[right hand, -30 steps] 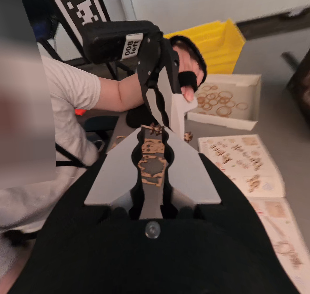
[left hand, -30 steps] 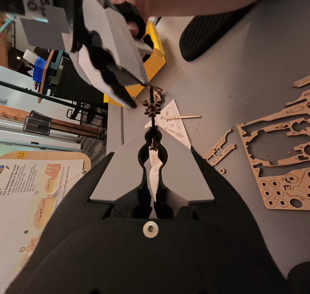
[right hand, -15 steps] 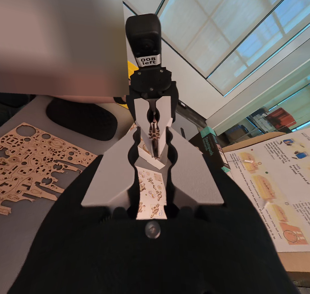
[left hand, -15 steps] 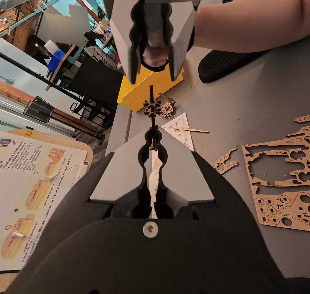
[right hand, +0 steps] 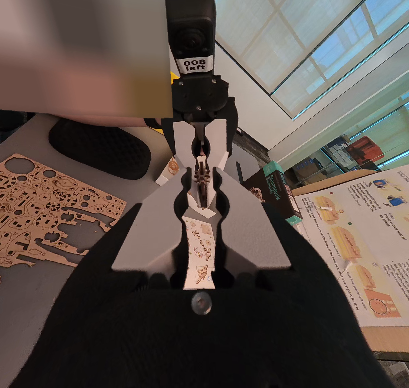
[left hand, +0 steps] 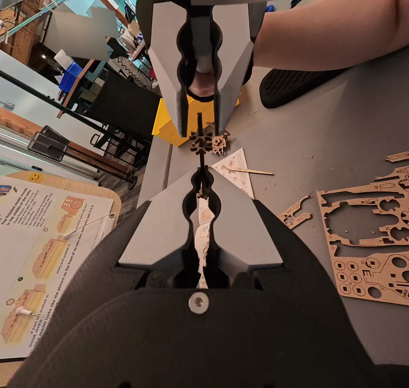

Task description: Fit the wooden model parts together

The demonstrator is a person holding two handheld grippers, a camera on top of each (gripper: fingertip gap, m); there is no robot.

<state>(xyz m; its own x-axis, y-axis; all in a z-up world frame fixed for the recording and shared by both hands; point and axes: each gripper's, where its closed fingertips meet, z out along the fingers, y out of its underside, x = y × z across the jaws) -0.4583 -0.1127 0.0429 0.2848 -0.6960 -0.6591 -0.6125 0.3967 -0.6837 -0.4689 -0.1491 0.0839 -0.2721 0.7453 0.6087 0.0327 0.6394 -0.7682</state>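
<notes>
Two grippers face each other tip to tip. Your right gripper [left hand: 199, 134], jaws parted and empty, has closed in since half a second ago and now straddles the toothed wooden gear [left hand: 201, 142]. That gear sits on a thin dark stick [left hand: 201, 162] pinched by your left gripper [left hand: 202, 170] above the grey table [left hand: 309, 134].

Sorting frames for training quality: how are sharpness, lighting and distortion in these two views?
Left wrist view: gear piece backlit, nearly a silhouette; instruction sheet soft toward the edge; straight lines bow from the wide-angle lens. Right wrist view: gear crisp, bright windows behind, poster blurred at the edge.
</notes>
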